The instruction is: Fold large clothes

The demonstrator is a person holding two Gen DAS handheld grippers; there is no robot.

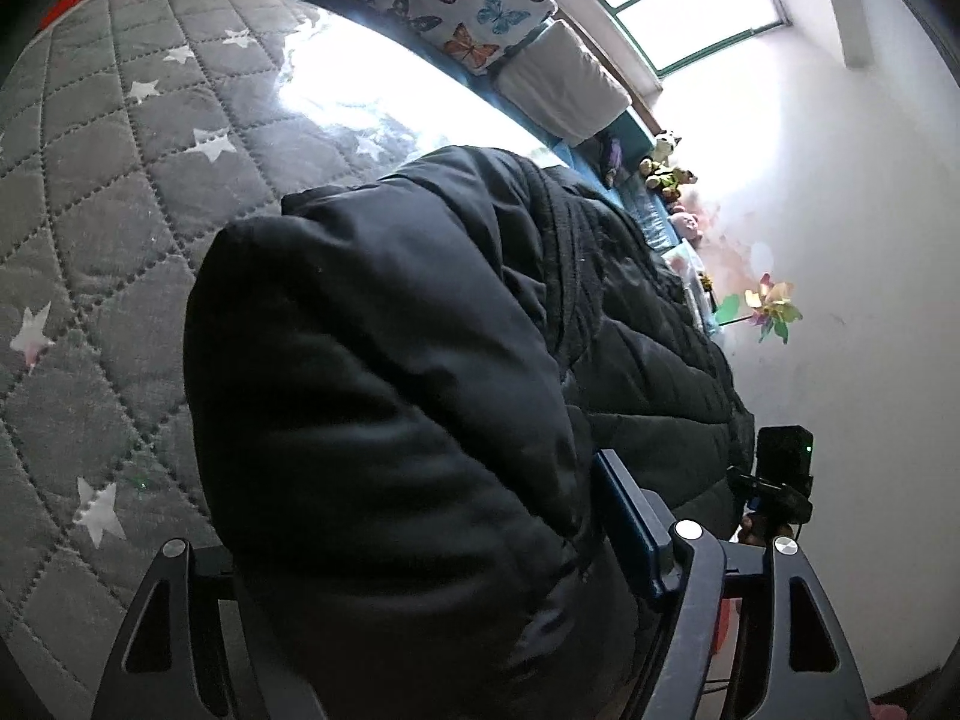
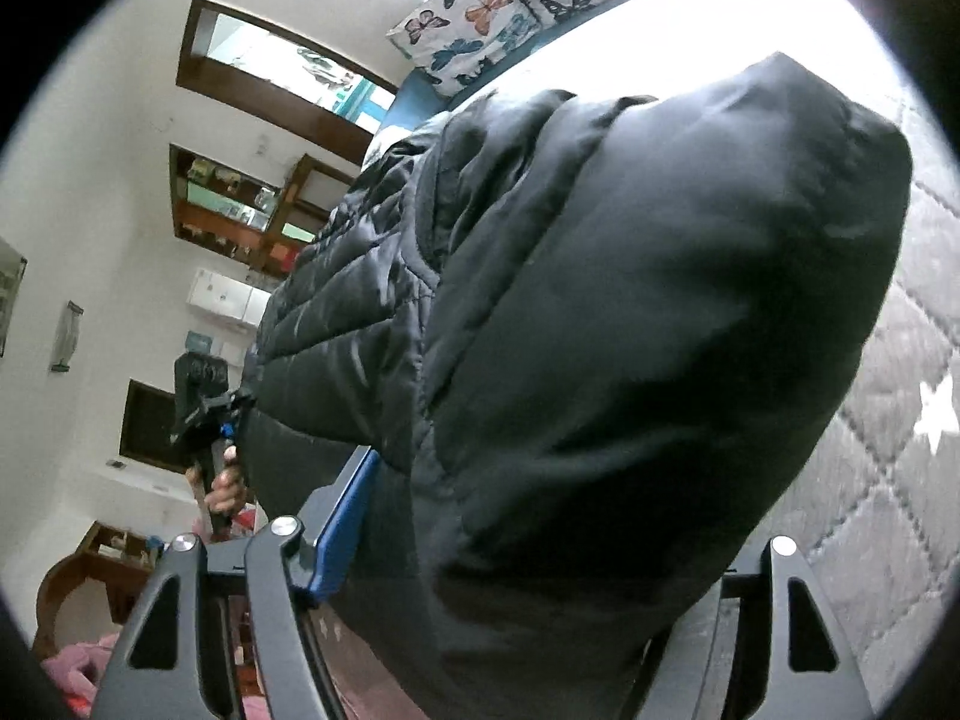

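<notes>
Black and puffy, the coat (image 1: 384, 396) lies bunched on the grey quilt (image 1: 102, 192) with white stars, and a thick fold of it fills both of my grippers. My left gripper (image 1: 432, 564) has a fat roll of coat between its fingers, with the blue pad (image 1: 630, 534) pressed on it. My right gripper (image 2: 528, 558) pinches the other end the same way. I think I am lifting one edge to fold it over. To do it well, I should hold both ends level and move my hands together, so the slippery stuff does not slide out. Butterfly pillows (image 1: 456, 0) lie far off by the window, and small toys (image 1: 666, 168) sit along the wall. Nothing seems to block the fold.
</notes>
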